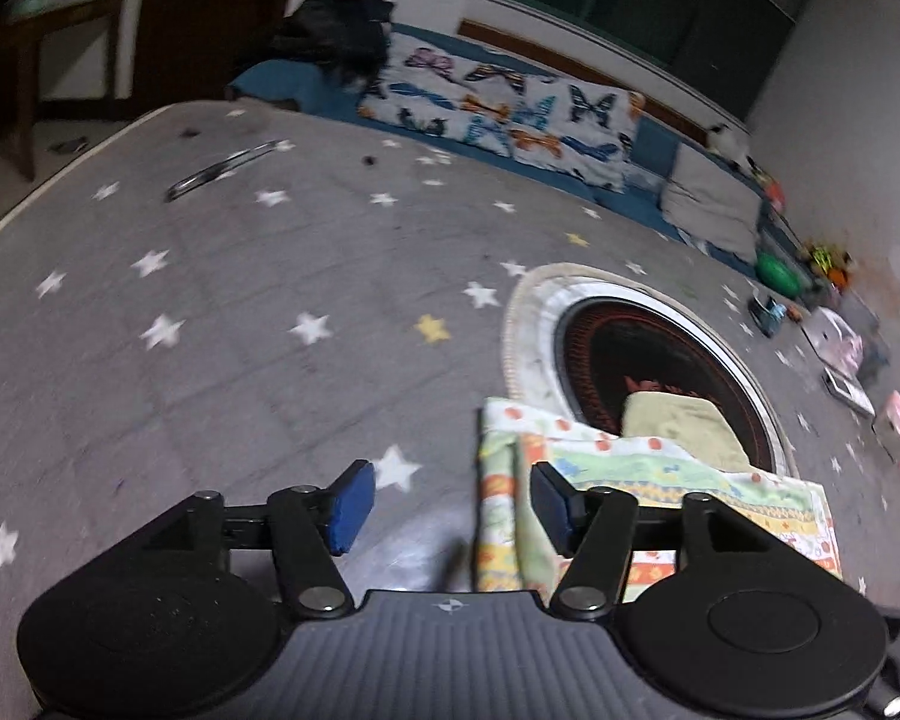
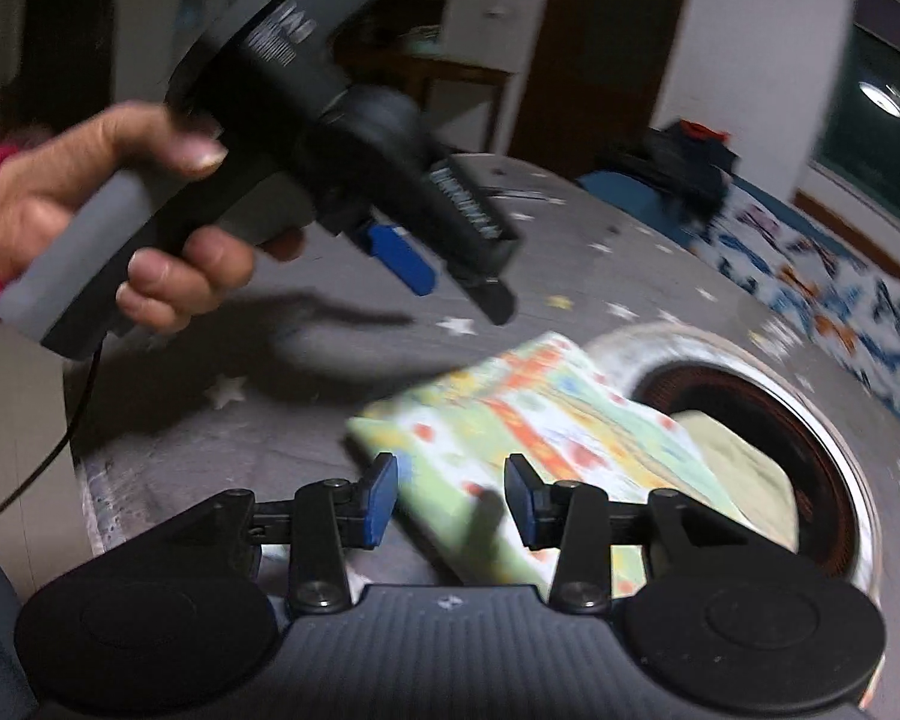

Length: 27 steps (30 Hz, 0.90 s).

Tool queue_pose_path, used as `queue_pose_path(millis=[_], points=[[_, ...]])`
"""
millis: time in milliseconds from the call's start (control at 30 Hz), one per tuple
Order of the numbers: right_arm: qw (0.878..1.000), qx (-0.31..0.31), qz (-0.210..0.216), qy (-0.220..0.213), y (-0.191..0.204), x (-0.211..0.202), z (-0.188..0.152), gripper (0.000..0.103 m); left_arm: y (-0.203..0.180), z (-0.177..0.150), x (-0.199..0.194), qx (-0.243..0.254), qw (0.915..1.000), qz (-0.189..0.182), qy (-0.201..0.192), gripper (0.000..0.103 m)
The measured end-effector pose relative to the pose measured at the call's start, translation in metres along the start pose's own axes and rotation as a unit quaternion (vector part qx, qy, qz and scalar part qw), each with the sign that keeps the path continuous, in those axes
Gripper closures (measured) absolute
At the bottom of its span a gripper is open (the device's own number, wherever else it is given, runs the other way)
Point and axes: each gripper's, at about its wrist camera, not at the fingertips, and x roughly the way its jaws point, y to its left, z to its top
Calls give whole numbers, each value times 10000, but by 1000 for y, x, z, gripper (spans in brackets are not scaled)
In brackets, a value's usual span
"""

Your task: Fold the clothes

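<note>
Folded cloth with a bright print of orange, green and yellow bands, lying flat on the table near its front edge; far end overlaps the round opening. Nothing grips it.

Table, round, covered in grey fabric with white and yellow stars. Curved rim visible at the left.

Round opening set in the table, dark inside with a red-orange ring pattern, bordered by a pale worn ring. Sits right of centre.

Pale yellow-green folded cloth, inside the opening, its near end hidden behind the printed cloth.

Left tongs, black with blue pads: jaws spread wide, empty, above the left edge of the printed cloth; one finger over bare table, the other over the cloth. In the right wrist view a hand with a red sleeve holds them, clear of the table.

Right tongs, black with blue pads: jaws partly apart, holding nothing, over the near corner of the printed cloth.

Thin metal ring, toward the far left edge.
</note>
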Motion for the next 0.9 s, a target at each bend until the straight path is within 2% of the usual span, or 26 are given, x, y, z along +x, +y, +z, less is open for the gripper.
queue_pose_path(millis=[233,267,300,333,433,500,700,800,900], points=[[9974,-671,-116,223,31,28,7,65,13,-14,-1,-557,9978,-297,219,29],[9973,-679,-137,229,31,28,7,65,14,-15,0,-639,9970,-356,233,25],[9975,-651,-139,227,30,28,7,70,15,-16,0,-742,9961,-404,246,23],[9979,-596,-142,231,28,27,7,75,15,-17,1,-856,9950,-446,267,20],[9997,-176,-14,173,15,24,9,84,18,-18,4,-1200,9905,-585,344,19],[9999,89,34,69,6,18,11,87,19,-18,5,-1417,9871,-646,363,18],[9973,684,63,-272,-14,-4,12,89,14,-18,9,-1961,9753,-898,482,17],[9959,817,75,-381,-21,-12,13,90,4,-19,15,-2004,9725,-1020,603,17],[9951,881,81,-445,-24,-16,13,90,-6,-20,22,-2020,9702,-1126,723,21]])
